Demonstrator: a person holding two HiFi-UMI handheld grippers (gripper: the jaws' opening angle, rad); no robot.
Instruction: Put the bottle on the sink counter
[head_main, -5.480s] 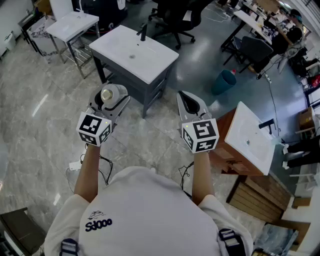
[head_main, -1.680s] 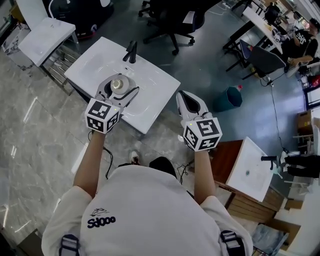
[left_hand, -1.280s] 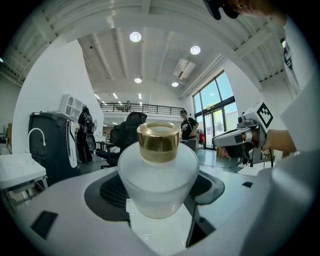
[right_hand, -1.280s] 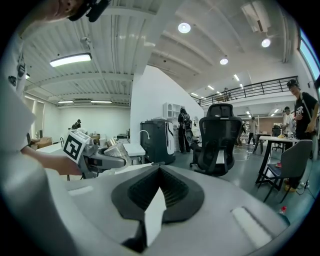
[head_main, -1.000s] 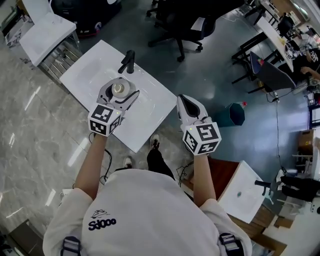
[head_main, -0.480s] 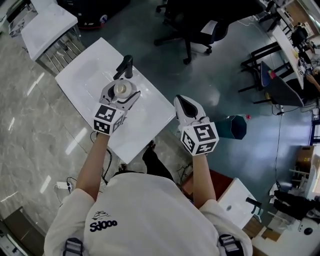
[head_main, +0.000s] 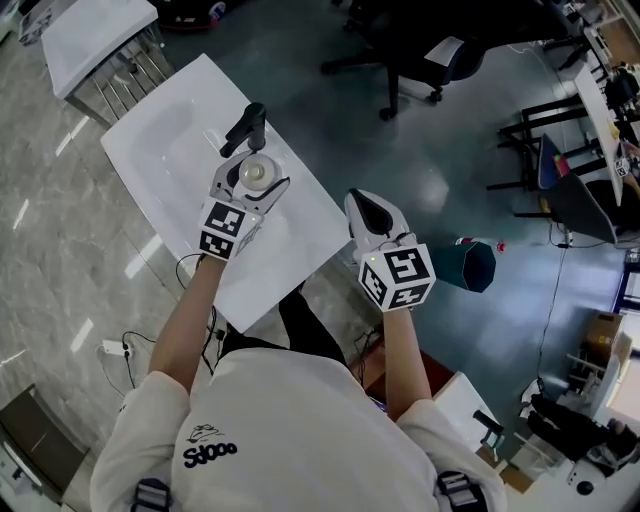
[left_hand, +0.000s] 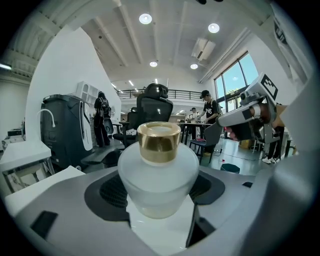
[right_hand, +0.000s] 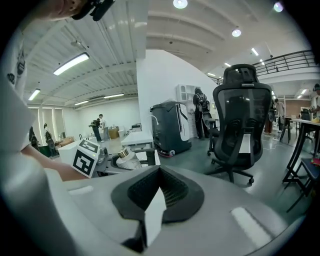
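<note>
A frosted white bottle (head_main: 258, 171) with a gold cap stands upright between the jaws of my left gripper (head_main: 250, 182), which is shut on its round body. In the head view it hangs over the white sink counter (head_main: 170, 140), just in front of the black faucet (head_main: 246, 128). The left gripper view shows the bottle (left_hand: 159, 175) pressed between the two black pads (left_hand: 107, 195). My right gripper (head_main: 365, 205) hovers off the counter's right edge, shut with nothing in it. Its own view shows the pads (right_hand: 159, 187) meeting, with the bottle (right_hand: 122, 159) off to the left.
A black office chair (head_main: 430, 50) stands beyond the counter and a teal bin (head_main: 480, 262) to the right. Another white table (head_main: 95, 30) stands at the top left. A cable and power strip (head_main: 110, 348) lie on the floor at the left. People stand far off.
The person has come up to the sink counter. My left gripper with the bottle has moved forward over it, now close to the faucet. The right gripper has kept its place beside it.
</note>
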